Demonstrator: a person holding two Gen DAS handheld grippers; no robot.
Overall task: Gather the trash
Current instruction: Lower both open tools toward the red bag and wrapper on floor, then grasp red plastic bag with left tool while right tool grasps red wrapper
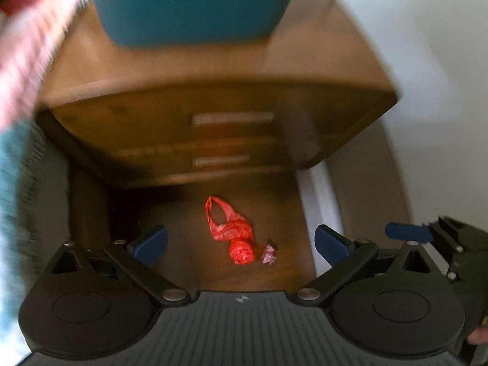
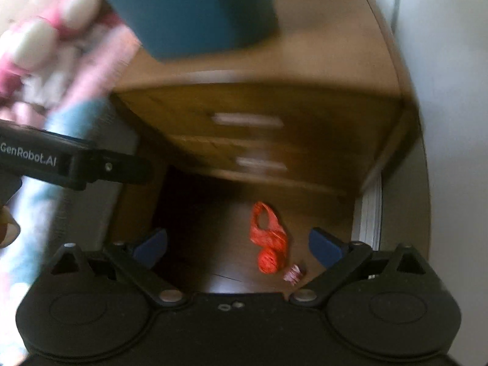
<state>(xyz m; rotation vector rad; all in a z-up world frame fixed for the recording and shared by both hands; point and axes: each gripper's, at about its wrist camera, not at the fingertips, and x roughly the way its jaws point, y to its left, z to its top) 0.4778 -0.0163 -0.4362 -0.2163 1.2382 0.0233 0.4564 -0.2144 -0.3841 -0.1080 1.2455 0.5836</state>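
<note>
A crumpled red plastic bag (image 1: 233,233) lies on the dark wooden floor in front of a wooden nightstand; it also shows in the right wrist view (image 2: 270,242). A small pink-white wrapper (image 1: 269,254) lies just right of it, also in the right wrist view (image 2: 293,273). My left gripper (image 1: 241,244) is open and empty, high above the floor with the bag between its fingers in view. My right gripper (image 2: 238,244) is open and empty, also high, with the bag toward its right finger. A teal bin (image 1: 192,3) stands on the nightstand, also in the right wrist view (image 2: 195,9).
The wooden nightstand (image 1: 213,128) with two drawers fills the middle. A white wall (image 1: 427,91) and baseboard run along the right. Pink and teal bedding (image 1: 21,91) lies at the left. The right gripper's tip (image 1: 408,232) shows at the left view's right edge.
</note>
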